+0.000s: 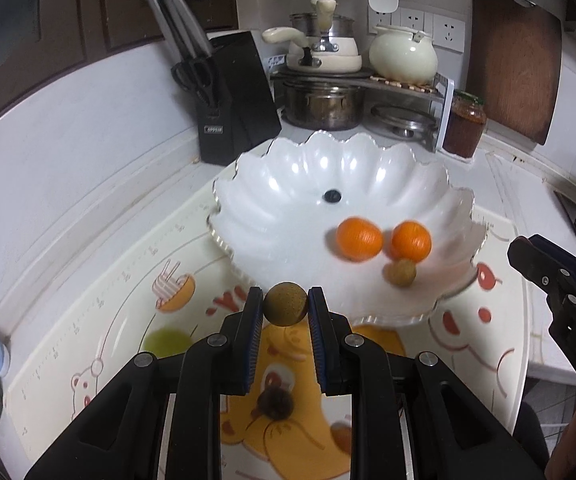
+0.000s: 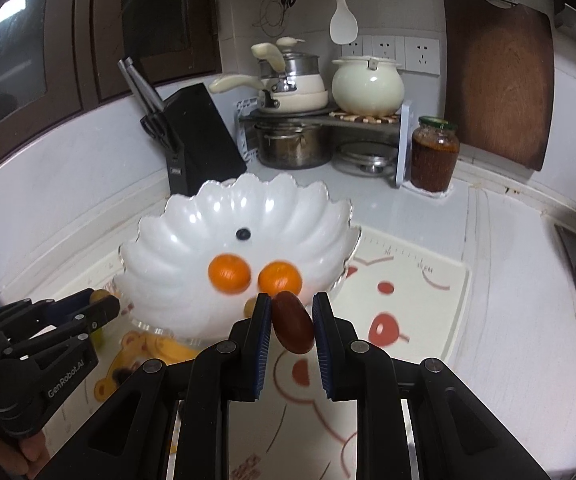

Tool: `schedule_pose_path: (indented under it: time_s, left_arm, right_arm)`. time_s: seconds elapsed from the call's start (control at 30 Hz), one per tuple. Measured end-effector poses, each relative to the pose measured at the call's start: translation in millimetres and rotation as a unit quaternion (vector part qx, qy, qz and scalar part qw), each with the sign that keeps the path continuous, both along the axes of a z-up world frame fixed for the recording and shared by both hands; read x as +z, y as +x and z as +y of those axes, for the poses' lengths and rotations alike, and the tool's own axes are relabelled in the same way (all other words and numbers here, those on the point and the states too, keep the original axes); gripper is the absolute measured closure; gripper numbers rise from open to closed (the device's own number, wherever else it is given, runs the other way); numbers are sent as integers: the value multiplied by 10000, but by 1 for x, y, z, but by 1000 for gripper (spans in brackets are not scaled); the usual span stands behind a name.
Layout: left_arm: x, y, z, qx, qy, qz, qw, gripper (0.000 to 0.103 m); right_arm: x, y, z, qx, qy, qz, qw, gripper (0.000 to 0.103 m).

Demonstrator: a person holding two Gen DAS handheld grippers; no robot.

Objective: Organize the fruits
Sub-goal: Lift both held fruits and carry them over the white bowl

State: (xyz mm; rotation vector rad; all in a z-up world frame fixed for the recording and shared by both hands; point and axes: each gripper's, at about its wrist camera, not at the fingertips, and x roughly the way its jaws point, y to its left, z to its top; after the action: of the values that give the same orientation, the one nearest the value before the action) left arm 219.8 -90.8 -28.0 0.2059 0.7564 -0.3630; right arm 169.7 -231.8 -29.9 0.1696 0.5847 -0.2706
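White scalloped bowl (image 1: 288, 184) sits on a cartoon-print mat (image 1: 99, 320) on the counter; the bowl's near rim lies just beyond the left gripper's tips, far rim close to a black knife block (image 1: 233, 96) and a pot rack (image 1: 404, 88). A jar of red paste (image 1: 464, 126) stands right of the rack, near the bowl's far right rim. Bare mat lies left of the bowl, and in the right wrist view more bare mat (image 2: 416, 280) and white counter to the bowl's right. In the bowl: two oranges (image 1: 359, 239) side by side, a small tan fruit (image 1: 400, 273) touching the right-hand orange on the near side, and one dark berry (image 1: 332, 195) alone toward the centre. Left gripper (image 1: 285, 309): fingers narrow, pinching a round brown-green fruit (image 1: 285, 309) at the very tips, both pads in contact, fruit held over the mat at the bowl's near rim. Right gripper (image 2: 292, 322): fingers narrow, clamping an elongated dark red fruit (image 2: 292, 322), tilted, between the pads, near the bowl's near right edge. A dark fruit (image 1: 275, 402) lies on the mat beneath the left gripper's fingers; a blurred green fruit (image 1: 165, 341) lies on the mat to the left.
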Motion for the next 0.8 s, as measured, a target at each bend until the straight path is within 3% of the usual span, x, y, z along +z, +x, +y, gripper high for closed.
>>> schedule_pose_path:
  time_s: [0.37, 0.8]
  left_arm:
    - [9, 29, -22, 42, -111, -56, 9999, 80]
    - [-2, 62, -30, 243, -128, 98, 9996, 80]
  right_arm:
    - [14, 35, -30, -22, -220, -45, 9997, 81]
    - [9, 73, -41, 53, -357, 75, 9993, 81]
